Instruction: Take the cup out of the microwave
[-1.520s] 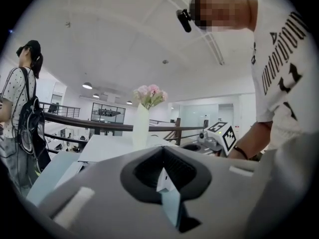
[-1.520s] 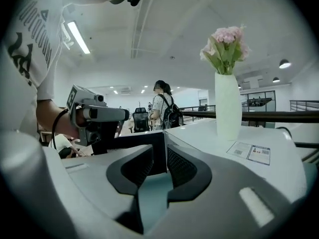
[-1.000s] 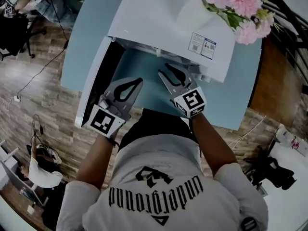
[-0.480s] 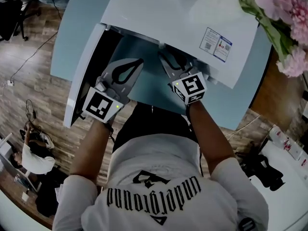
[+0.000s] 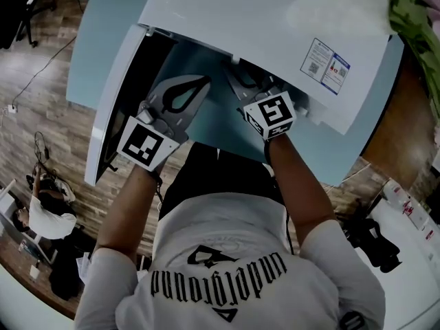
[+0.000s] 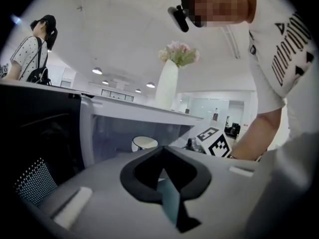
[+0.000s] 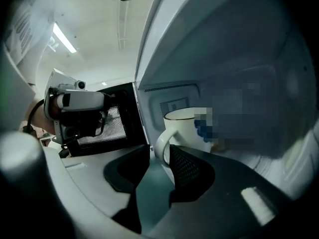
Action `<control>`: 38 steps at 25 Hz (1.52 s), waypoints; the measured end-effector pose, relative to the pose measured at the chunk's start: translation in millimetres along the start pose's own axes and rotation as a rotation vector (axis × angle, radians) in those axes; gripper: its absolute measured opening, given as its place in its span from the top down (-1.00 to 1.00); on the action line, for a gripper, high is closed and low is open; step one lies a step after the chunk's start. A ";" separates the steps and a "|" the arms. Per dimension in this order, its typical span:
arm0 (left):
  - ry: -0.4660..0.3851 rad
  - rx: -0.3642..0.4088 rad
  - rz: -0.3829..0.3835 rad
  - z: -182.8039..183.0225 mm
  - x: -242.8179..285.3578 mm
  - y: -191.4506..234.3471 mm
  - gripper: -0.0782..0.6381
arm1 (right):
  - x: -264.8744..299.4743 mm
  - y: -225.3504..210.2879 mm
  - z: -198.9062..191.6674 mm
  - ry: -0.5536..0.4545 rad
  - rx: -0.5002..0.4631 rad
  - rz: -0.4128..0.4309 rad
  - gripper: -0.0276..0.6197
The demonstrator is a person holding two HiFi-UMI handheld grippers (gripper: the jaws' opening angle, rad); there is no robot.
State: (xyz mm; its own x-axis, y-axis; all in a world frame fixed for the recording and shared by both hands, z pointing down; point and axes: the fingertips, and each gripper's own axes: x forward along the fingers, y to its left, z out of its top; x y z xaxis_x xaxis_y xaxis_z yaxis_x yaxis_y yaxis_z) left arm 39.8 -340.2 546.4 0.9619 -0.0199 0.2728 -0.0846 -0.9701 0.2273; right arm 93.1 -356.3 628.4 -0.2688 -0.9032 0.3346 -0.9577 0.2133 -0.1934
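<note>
A white cup (image 7: 188,127) with a dark rim stands inside the white microwave (image 5: 261,19), its handle (image 7: 161,144) turned toward me. My right gripper (image 7: 158,157) is open, and the handle sits just ahead of the gap between its jaws, not touching them. From above, the right gripper (image 5: 251,88) reaches under the microwave's top edge, which hides its tips. My left gripper (image 5: 205,82) is shut and empty, held in front of the open cavity beside the door (image 5: 113,108). In the left gripper view the cup (image 6: 144,143) shows past the left gripper (image 6: 160,152).
The microwave stands on a pale blue table (image 5: 89,53) with its door swung out to the left. A white vase (image 6: 168,86) of pink flowers sits on top of the microwave. People stand and sit around the room, over a wooden floor (image 5: 41,115).
Both grippers have moved forward toward the microwave. The right gripper's jaws have gone in under the top edge, close to the cup's handle. The left gripper stays shut.
</note>
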 end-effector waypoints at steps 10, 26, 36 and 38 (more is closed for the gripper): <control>0.012 -0.019 0.016 -12.6 -1.2 11.0 0.64 | 28.9 7.1 7.7 -0.084 -0.059 -0.018 0.65; 0.010 -0.036 0.037 -20.9 -7.3 8.1 0.64 | 19.5 6.2 32.6 -0.145 -0.117 -0.030 0.78; -0.012 -0.002 0.038 -3.5 -19.2 -1.2 0.64 | -12.7 29.9 43.1 -0.177 -0.102 -0.016 0.78; -0.020 0.011 0.037 1.9 -22.8 -3.9 0.64 | -19.5 38.1 44.8 -0.175 -0.102 -0.013 0.78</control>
State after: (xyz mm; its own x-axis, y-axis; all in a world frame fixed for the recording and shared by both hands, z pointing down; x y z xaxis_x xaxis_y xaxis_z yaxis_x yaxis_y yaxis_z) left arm 18.6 -336.4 537.6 0.9630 -0.0608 0.2625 -0.1177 -0.9712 0.2070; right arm 66.5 -347.3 573.2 -0.2433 -0.9551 0.1693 -0.9687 0.2303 -0.0926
